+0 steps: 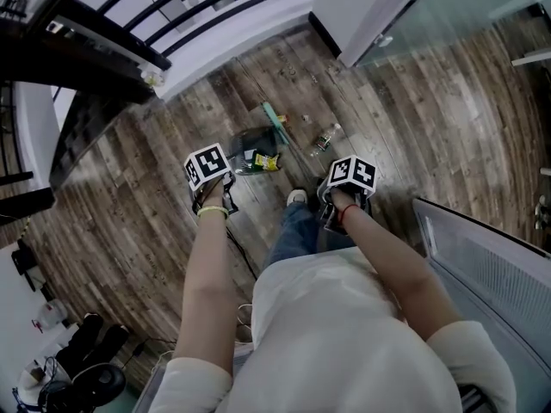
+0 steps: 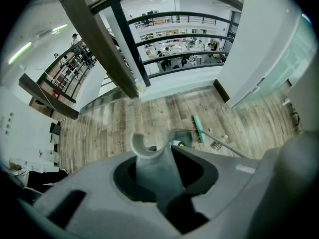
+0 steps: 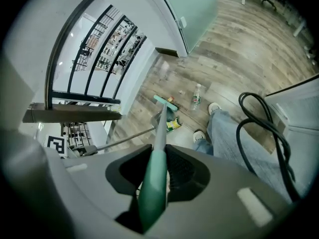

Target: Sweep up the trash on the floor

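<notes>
Beyond the dustpan (image 1: 250, 147), the broom head (image 1: 275, 115) lies crosswise, its handle slanting back to the right claw (image 1: 349, 186), which is clamped on it. The left claw (image 1: 210, 179) grips the dustpan's handle. A bottle (image 1: 325, 138) lies right of the dustpan, on the broom's side. Marker cubes hide both grips in the head view; the gripper views show them.

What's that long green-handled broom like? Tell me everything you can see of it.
The broom has a dark green grip, a slim grey pole that looks like metal, and a flat mint-green head with dark bristles. The right gripper is shut on the grip. The pole slants down and away to the wooden floor, where the head sits beside the dark dustpan.
</notes>
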`<state>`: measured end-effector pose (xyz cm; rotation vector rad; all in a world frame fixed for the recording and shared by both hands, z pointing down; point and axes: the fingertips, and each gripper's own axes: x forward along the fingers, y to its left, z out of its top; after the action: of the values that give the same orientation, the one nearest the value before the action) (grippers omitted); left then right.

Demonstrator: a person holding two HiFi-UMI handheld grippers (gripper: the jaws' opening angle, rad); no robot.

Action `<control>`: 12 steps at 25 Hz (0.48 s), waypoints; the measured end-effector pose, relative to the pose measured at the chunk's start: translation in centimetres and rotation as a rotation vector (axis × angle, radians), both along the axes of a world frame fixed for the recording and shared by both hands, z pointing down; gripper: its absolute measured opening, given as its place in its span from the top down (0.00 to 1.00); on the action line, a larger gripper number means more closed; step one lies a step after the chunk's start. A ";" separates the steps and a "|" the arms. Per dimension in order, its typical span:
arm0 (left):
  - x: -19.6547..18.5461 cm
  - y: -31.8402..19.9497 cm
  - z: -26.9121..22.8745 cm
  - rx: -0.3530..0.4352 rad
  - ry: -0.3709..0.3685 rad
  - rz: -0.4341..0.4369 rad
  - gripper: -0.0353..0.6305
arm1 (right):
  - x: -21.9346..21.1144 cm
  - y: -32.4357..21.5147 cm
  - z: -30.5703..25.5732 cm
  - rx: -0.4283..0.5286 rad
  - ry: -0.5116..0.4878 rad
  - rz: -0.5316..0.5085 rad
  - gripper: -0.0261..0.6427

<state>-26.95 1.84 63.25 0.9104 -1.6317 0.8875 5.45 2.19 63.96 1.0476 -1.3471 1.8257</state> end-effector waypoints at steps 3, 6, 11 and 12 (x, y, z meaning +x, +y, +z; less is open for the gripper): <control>0.1 0.0 0.0 -0.001 0.000 -0.001 0.80 | 0.7 -1.1 0.6 0.004 0.036 -0.007 0.82; 0.1 -0.2 0.1 -0.001 -0.002 -0.001 0.80 | 1.2 -2.4 1.1 0.011 0.071 -0.017 0.82; 0.2 -0.4 0.2 -0.005 -0.002 -0.006 0.80 | 1.9 -4.4 2.0 0.031 0.134 -0.083 0.82; 0.2 -0.5 0.2 -0.006 -0.001 -0.006 0.80 | 2.0 -4.7 2.2 0.033 0.142 -0.093 0.82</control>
<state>-26.73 1.35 63.47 0.8999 -1.6312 0.8885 7.42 -2.55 66.15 1.0916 -1.3222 1.6348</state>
